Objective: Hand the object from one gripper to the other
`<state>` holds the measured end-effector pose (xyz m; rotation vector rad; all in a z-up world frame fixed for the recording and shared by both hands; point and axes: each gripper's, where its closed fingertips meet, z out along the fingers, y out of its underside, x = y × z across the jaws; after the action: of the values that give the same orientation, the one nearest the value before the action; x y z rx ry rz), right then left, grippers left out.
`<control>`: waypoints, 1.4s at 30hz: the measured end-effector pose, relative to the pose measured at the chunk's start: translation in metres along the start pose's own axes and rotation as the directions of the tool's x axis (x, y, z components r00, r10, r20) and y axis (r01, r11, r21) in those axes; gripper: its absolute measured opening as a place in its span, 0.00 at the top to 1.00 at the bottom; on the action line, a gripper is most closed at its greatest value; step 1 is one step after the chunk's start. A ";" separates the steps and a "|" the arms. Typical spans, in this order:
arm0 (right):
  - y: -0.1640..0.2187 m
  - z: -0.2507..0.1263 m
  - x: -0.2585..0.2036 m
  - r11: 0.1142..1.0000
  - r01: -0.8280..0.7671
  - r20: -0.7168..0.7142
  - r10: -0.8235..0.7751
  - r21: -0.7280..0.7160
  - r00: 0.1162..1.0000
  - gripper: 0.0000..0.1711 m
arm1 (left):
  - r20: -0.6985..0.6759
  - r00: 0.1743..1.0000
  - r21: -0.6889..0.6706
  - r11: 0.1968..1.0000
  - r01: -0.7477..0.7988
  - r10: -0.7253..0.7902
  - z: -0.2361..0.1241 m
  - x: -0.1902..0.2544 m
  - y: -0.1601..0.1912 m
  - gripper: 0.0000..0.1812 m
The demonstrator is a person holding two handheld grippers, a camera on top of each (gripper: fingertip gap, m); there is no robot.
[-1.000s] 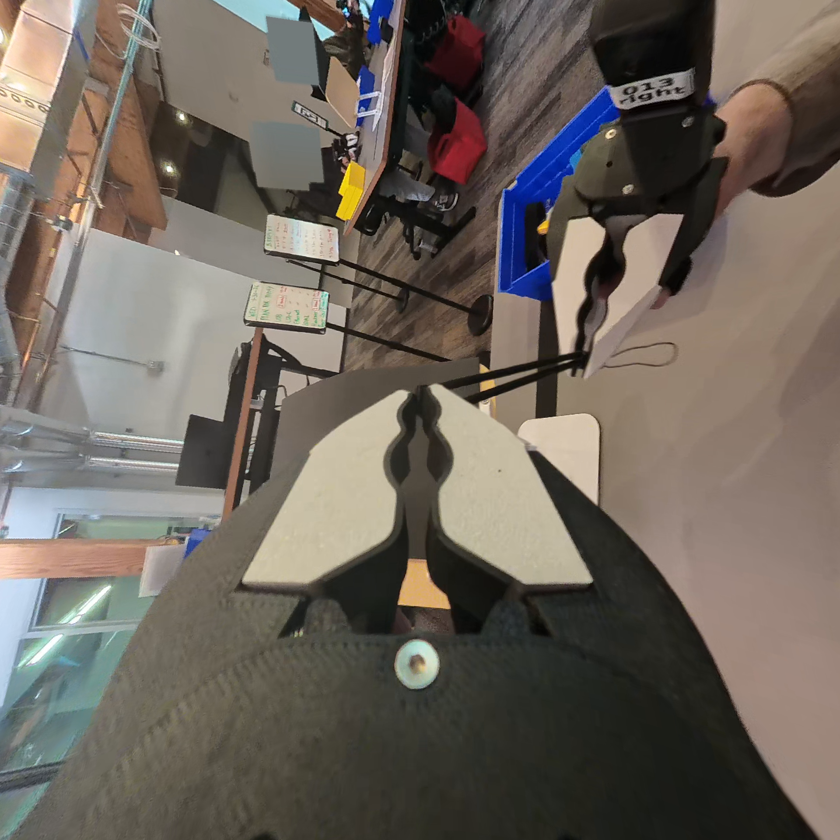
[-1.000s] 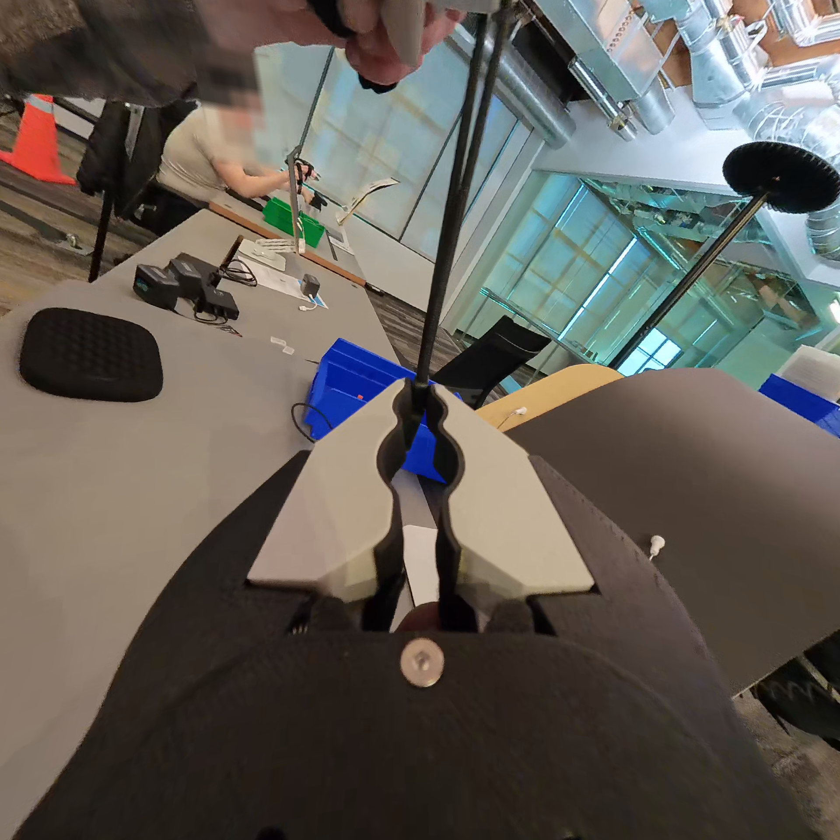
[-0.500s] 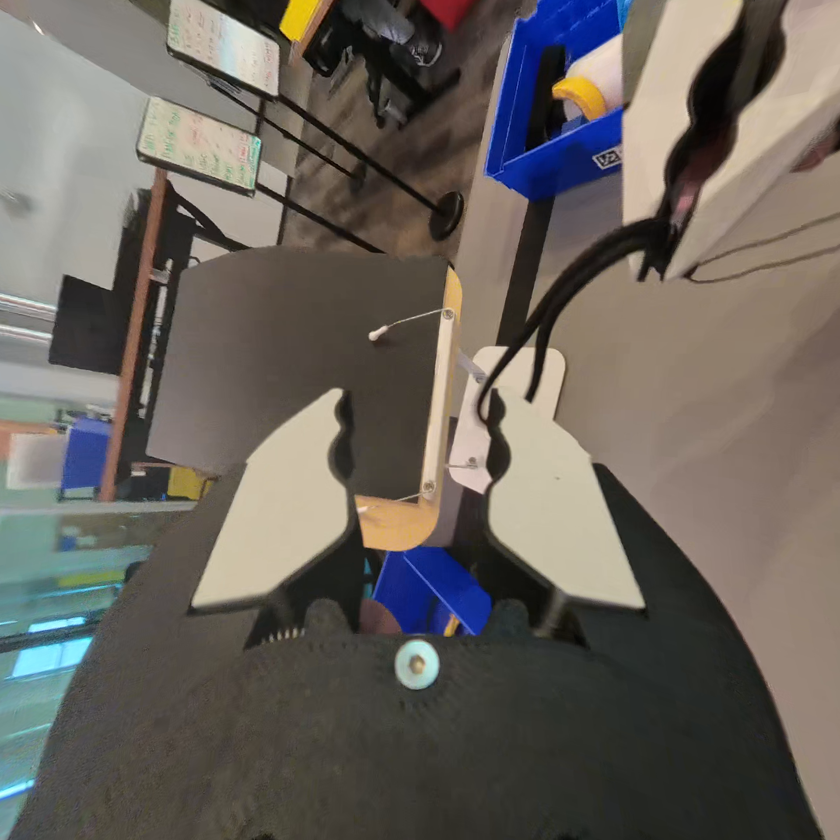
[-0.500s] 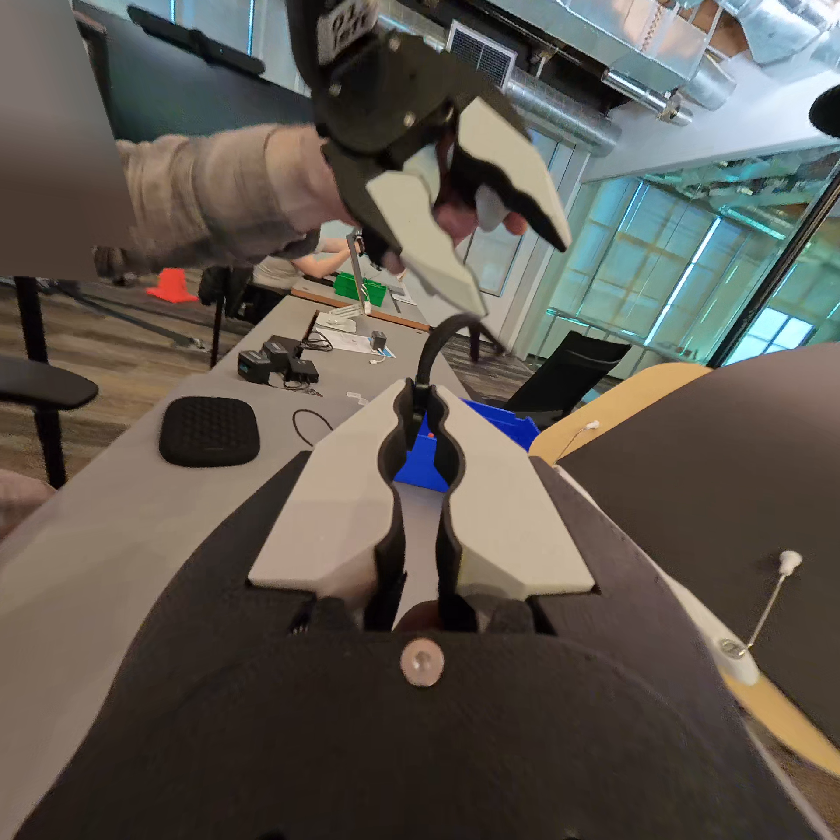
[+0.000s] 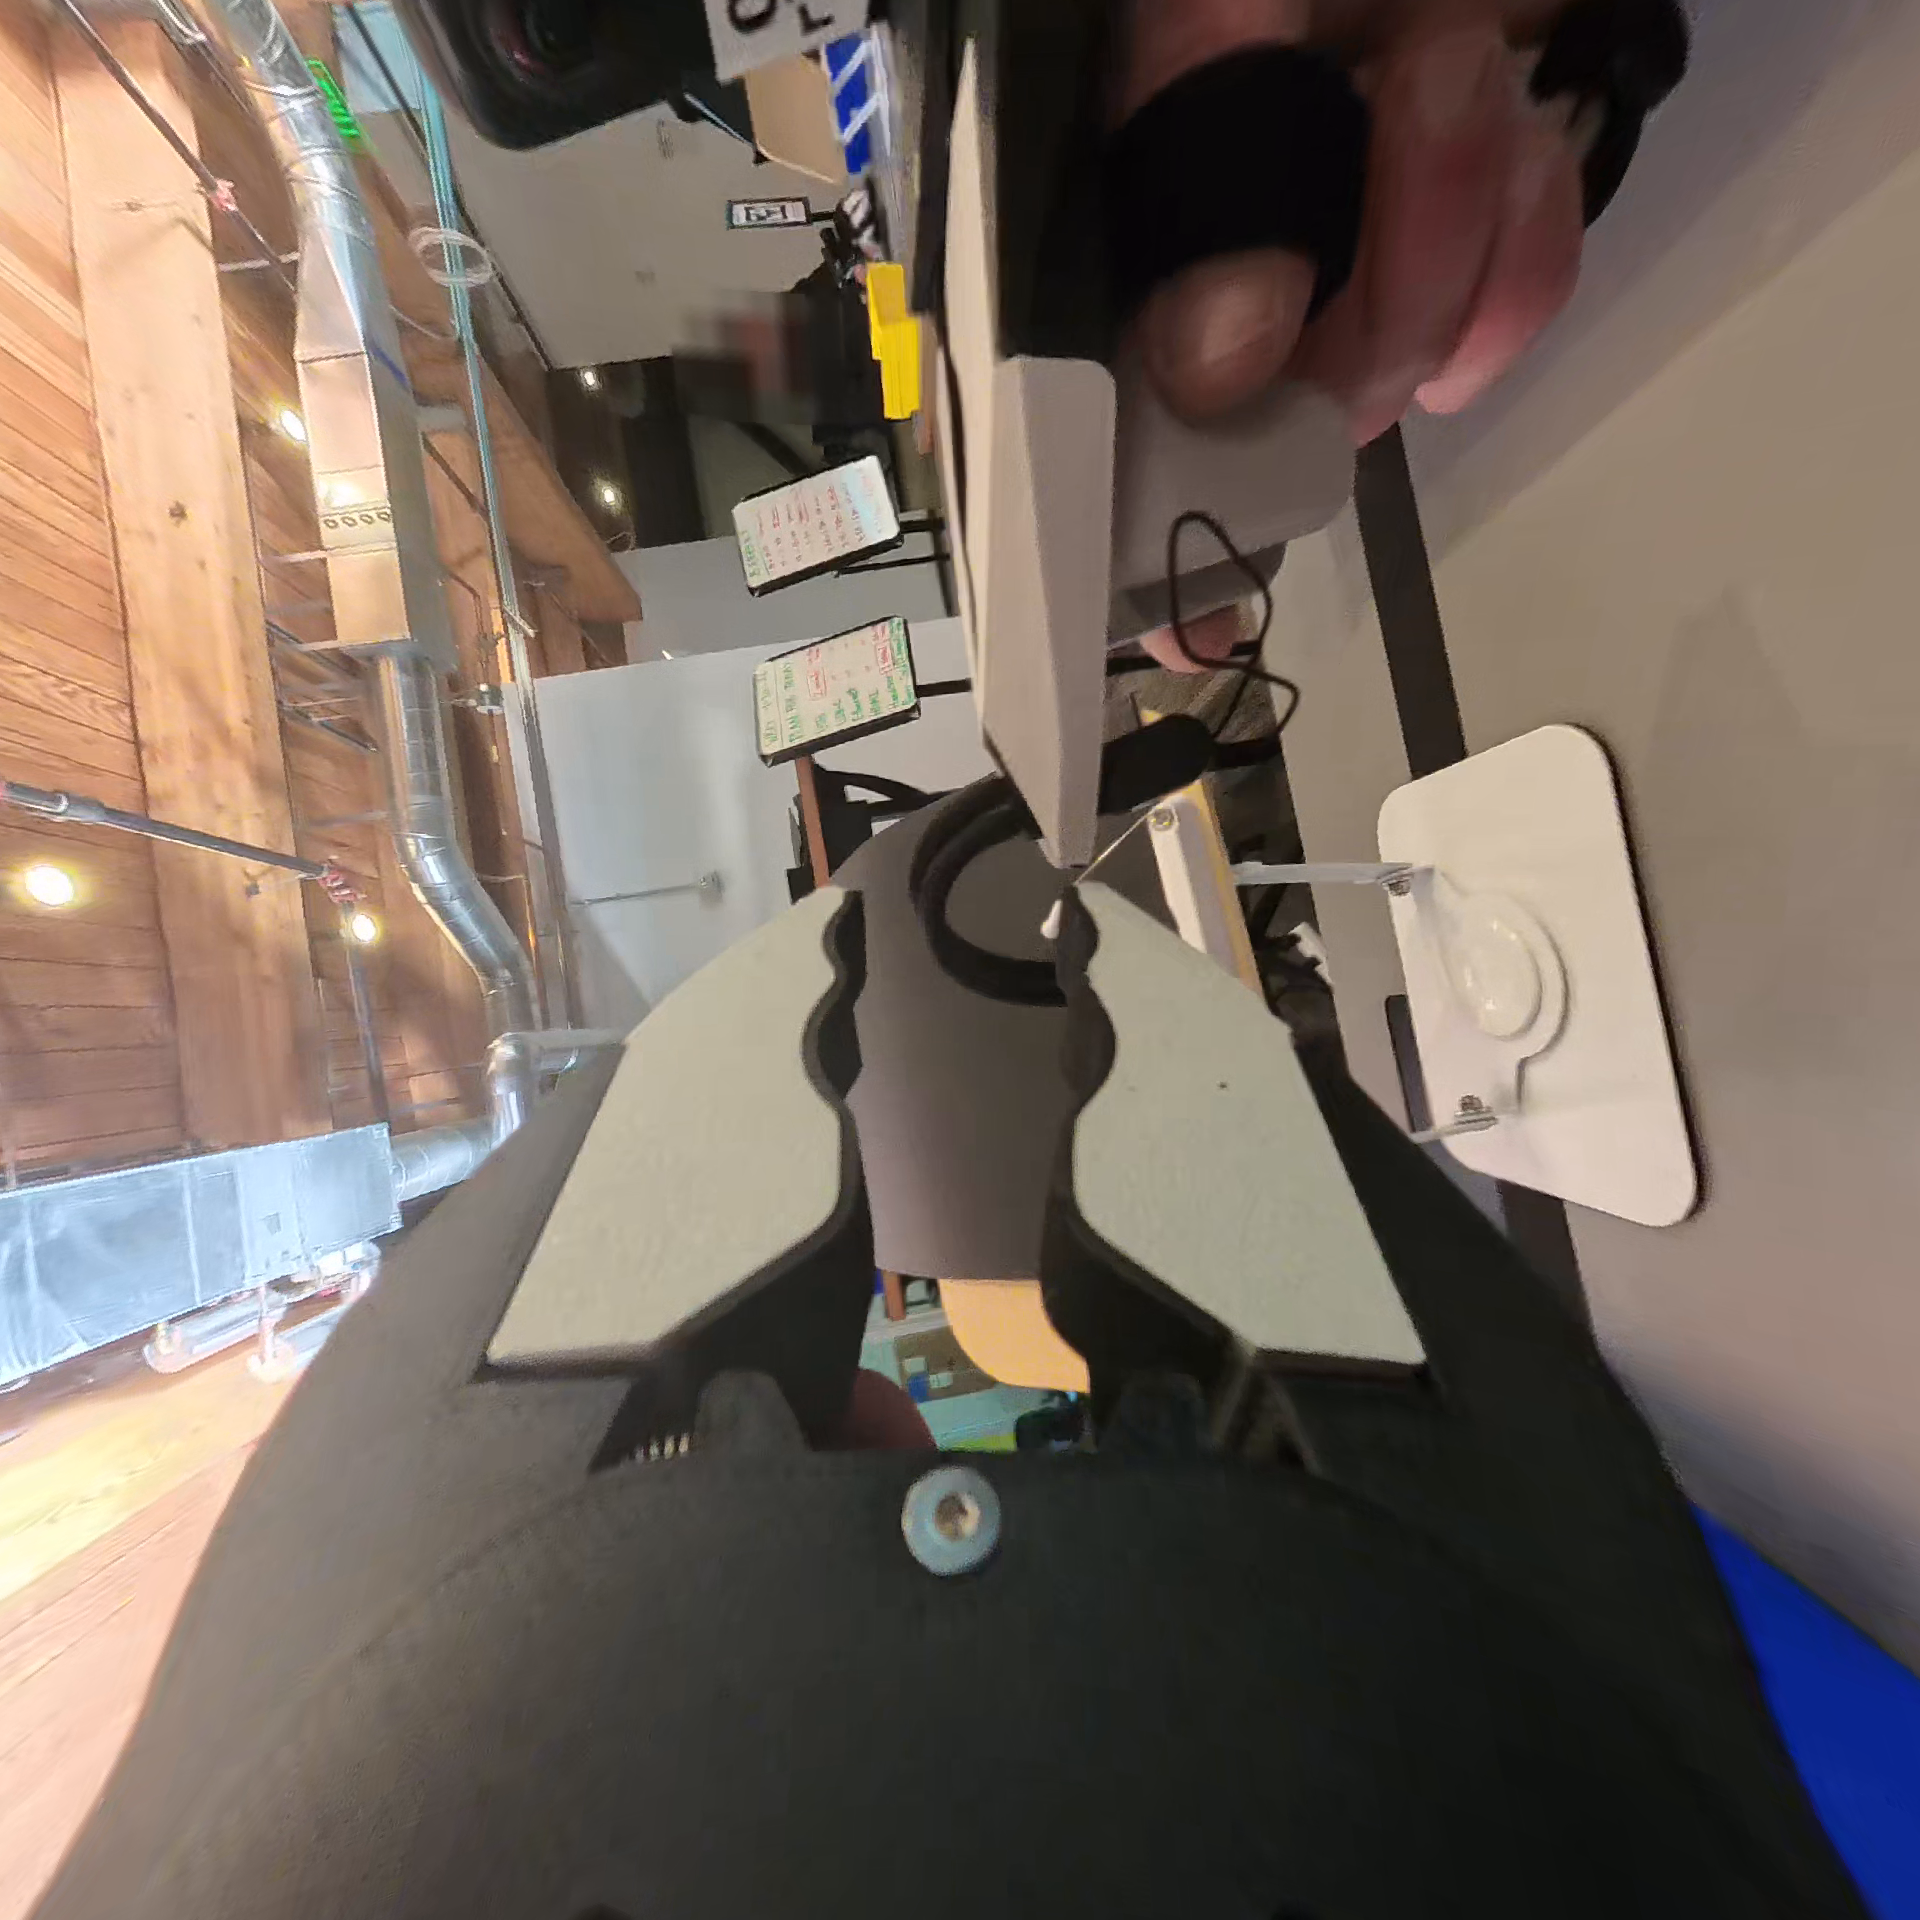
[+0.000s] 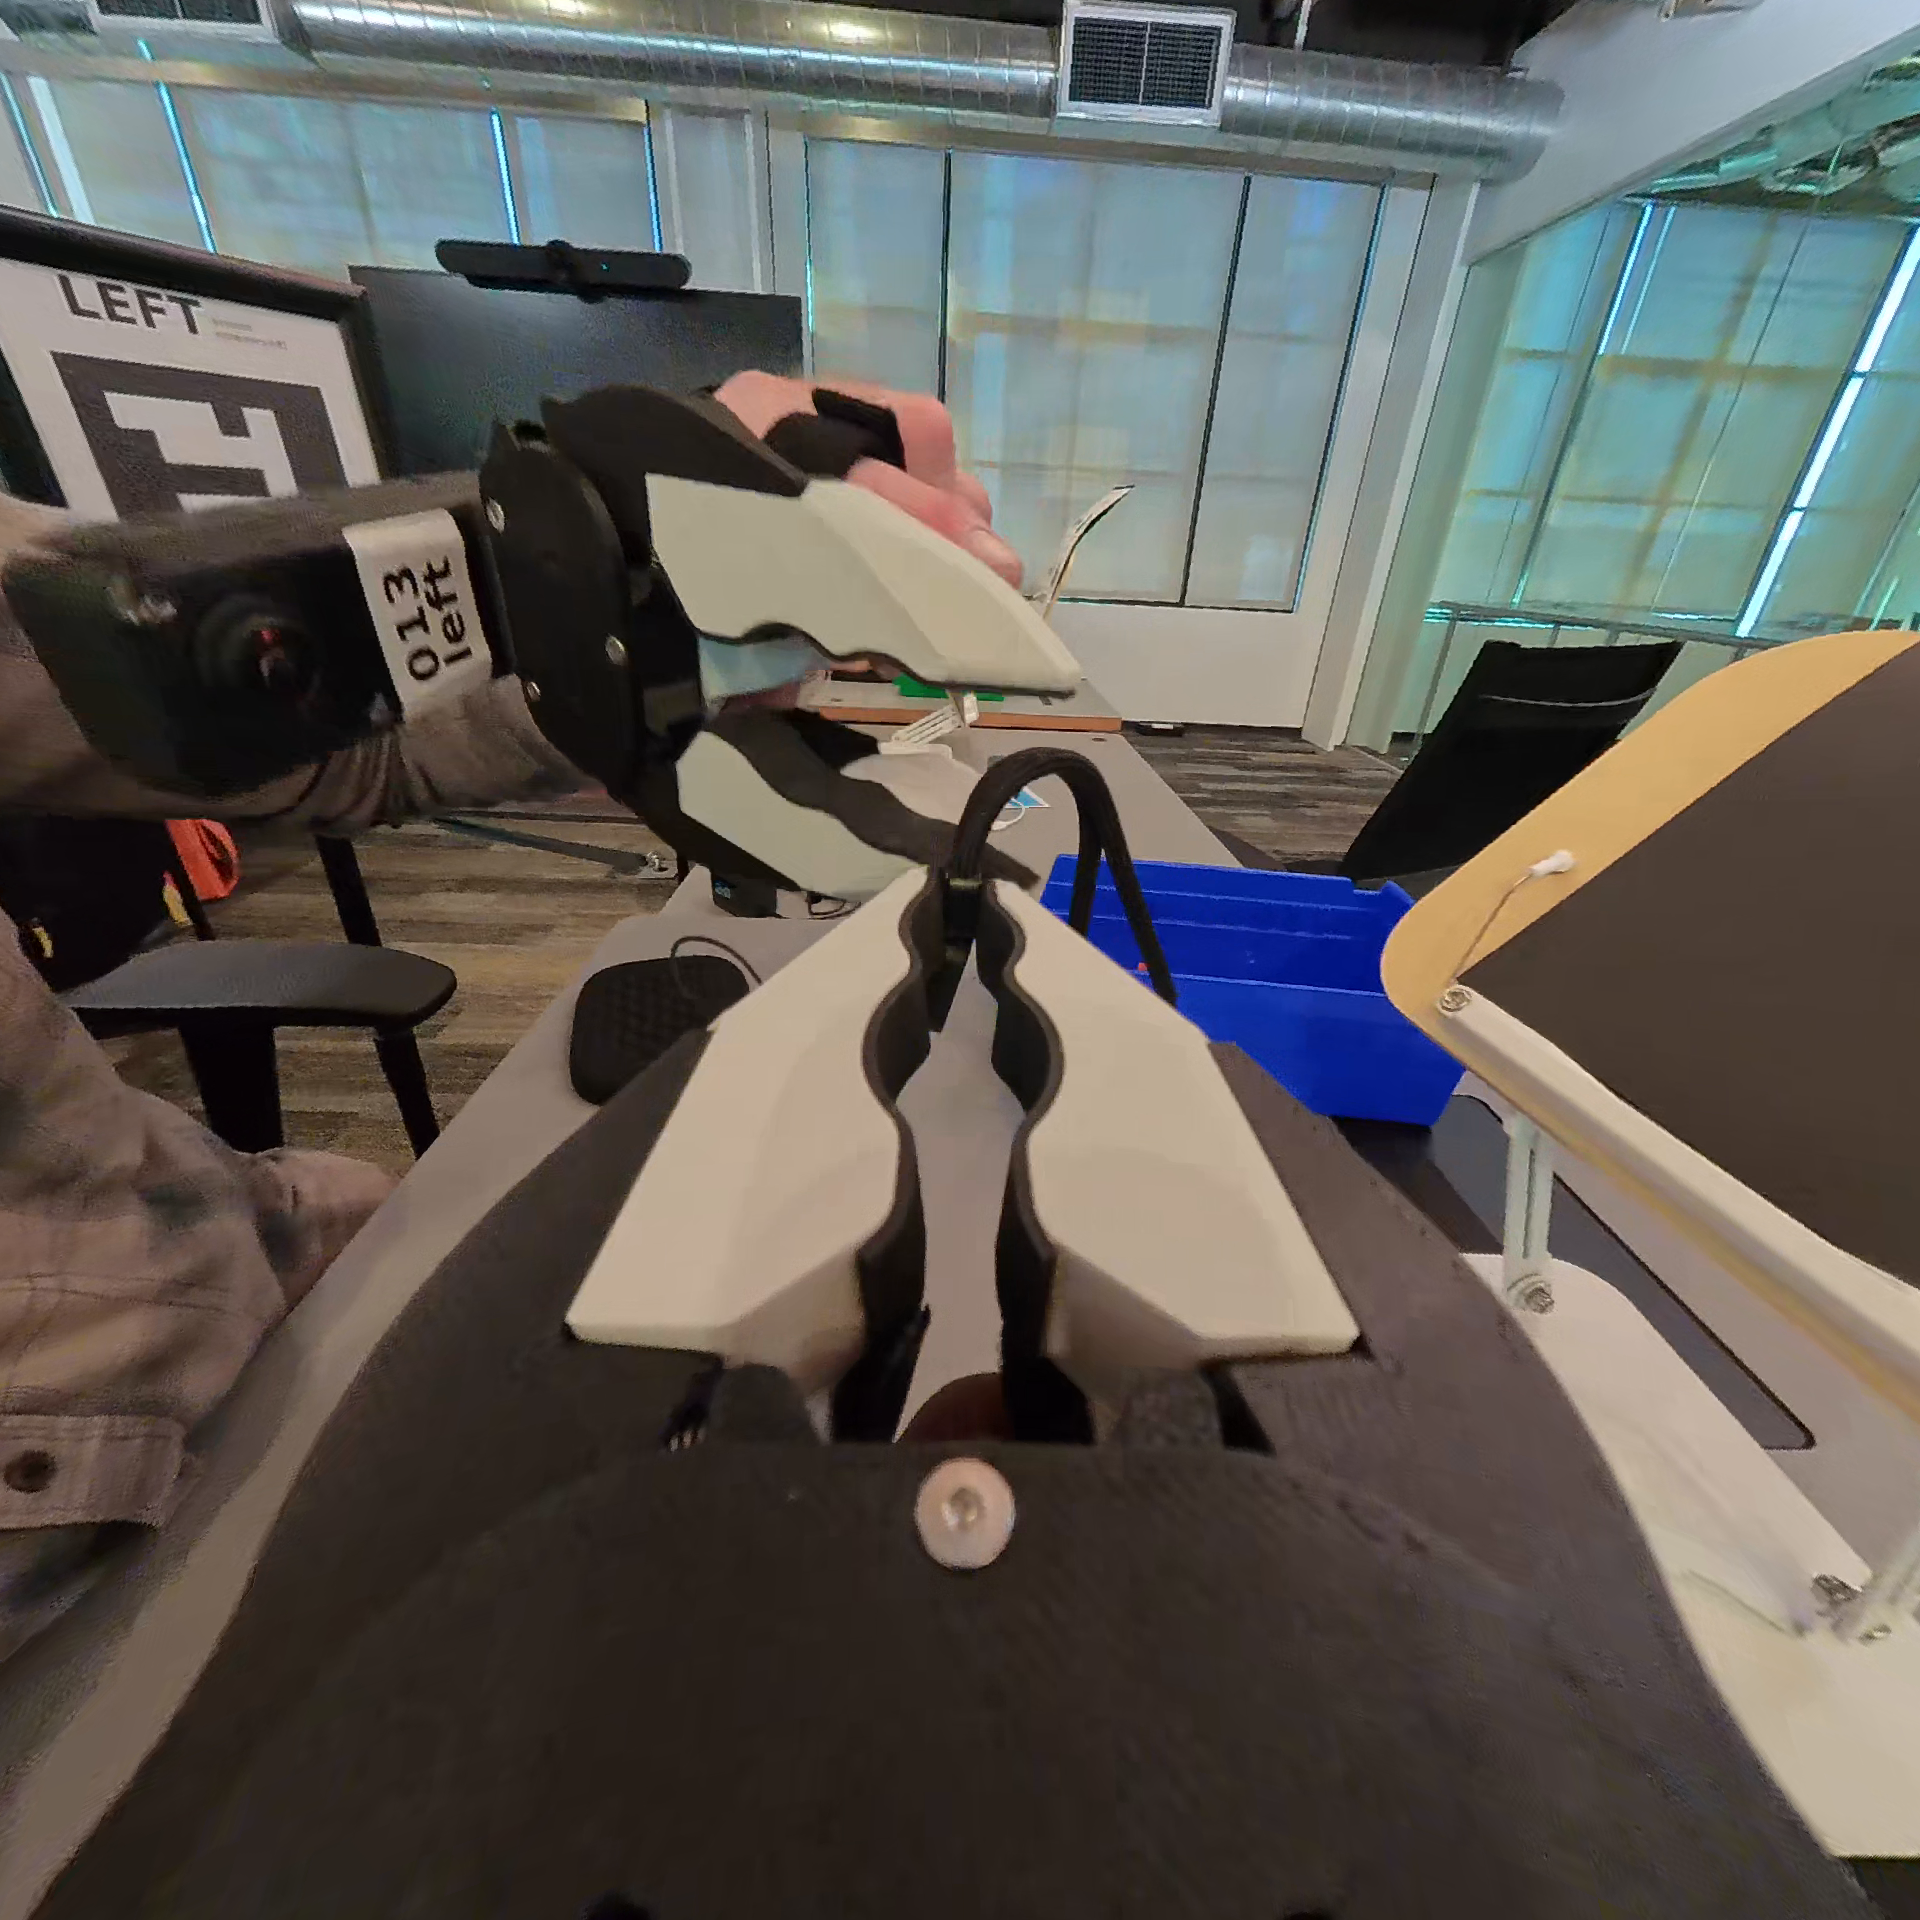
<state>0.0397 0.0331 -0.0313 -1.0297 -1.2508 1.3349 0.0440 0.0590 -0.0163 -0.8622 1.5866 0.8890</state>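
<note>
The object is a black elastic cord (image 6: 1039,767). My right gripper (image 6: 961,896) is shut on one end of it, and the rest arches up and over as a loop. My left gripper (image 6: 1044,779) is open, held sideways just beyond the right gripper's tips, with the top of the loop between its fingers. In the left wrist view my left gripper (image 5: 964,909) is open and the cord (image 5: 940,935) curves across the gap without being pinched. The right gripper (image 5: 1075,836) comes down from above, its tip almost touching my left gripper's right finger.
Both grippers are above a grey table (image 5: 1714,623). A blue bin (image 6: 1247,987) stands behind the right gripper and a black pad (image 6: 644,1013) lies to its left. A white base plate (image 5: 1538,977) carries a dark tilted board (image 6: 1714,935). A chair armrest (image 6: 260,987) is at the left. The tips of both grippers are at nearly the same place.
A second ago both grippers held the cord taut. The left gripper opened and let go, the cord curled into a loop, and the open left gripper moved back around it.
</note>
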 end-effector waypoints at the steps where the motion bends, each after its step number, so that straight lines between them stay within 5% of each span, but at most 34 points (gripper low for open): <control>1: 0.000 0.000 -0.001 1.000 -0.003 0.005 0.002 0.001 1.000 0.99 | 0.012 1.000 0.001 1.000 -0.013 0.013 0.002 0.001 0.000 0.82; 3: 0.000 0.000 -0.002 1.000 -0.011 0.012 0.011 0.004 1.000 0.99 | 0.034 0.999 -0.008 1.000 -0.015 0.015 0.006 0.001 0.003 0.83; 6: 0.002 0.002 -0.005 1.000 -0.005 0.022 0.005 -0.009 1.000 0.99 | 0.044 0.999 0.011 1.000 0.007 -0.008 0.008 0.002 0.003 0.98; 10: 0.000 0.003 -0.005 1.000 0.015 -0.002 -0.015 0.015 1.000 0.99 | 0.046 0.998 0.003 0.999 0.041 -0.042 0.006 -0.001 0.006 0.98; 16: -0.025 -0.011 -0.015 0.956 0.283 -0.041 -0.281 0.082 0.959 0.81 | -0.125 0.894 0.013 0.901 0.435 -0.430 0.004 0.005 0.020 0.98; 22: -0.026 -0.017 -0.013 0.681 0.720 -0.181 -0.731 -0.131 0.658 0.76 | -0.403 0.619 -0.032 0.686 0.727 -0.674 0.000 0.021 0.018 0.99; 30: -0.014 -0.004 -0.020 0.118 0.898 -0.125 -0.990 -0.425 0.071 0.80 | -0.584 0.296 -0.145 0.455 0.879 -0.756 0.004 0.042 -0.004 0.99; 35: -0.001 -0.002 0.000 -0.041 0.811 -0.029 -0.997 -0.583 -0.071 0.85 | -0.594 0.243 -0.216 0.443 0.870 -0.767 0.009 0.056 -0.004 0.99; 42: 0.020 0.000 0.013 -0.104 0.752 0.073 -0.995 -0.651 -0.074 0.98 | -0.578 0.280 -0.262 0.499 0.826 -0.767 0.013 0.067 0.002 0.99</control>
<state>0.0360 0.0464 -0.0507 -0.3692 -1.4439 -0.5202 0.0373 0.0659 -0.0837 -1.8204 1.3785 -0.3009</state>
